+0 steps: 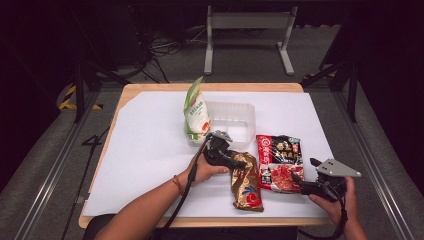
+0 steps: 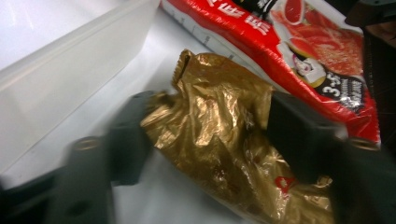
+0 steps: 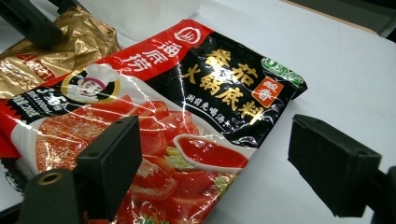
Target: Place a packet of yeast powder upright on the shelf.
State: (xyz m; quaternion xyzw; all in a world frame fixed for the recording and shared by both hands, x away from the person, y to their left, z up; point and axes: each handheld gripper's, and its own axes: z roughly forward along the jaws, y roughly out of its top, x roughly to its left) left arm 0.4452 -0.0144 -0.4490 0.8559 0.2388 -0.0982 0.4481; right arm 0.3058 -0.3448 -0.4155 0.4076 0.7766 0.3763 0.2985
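A crumpled gold packet lies at the front middle of the white sheet. My left gripper is shut on its bunched top end, a jaw pressing each side. Beside it to the right lies a red and black hotpot-base packet, flat and face up. My right gripper stands open at that packet's near right corner. One of its jaws hangs over the packet and the other over the bare sheet. Nothing is between its jaws.
A clear plastic container stands at the back middle, its wall close to my left gripper. A green and white bag leans upright at its left side. The white sheet covers most of the wooden table.
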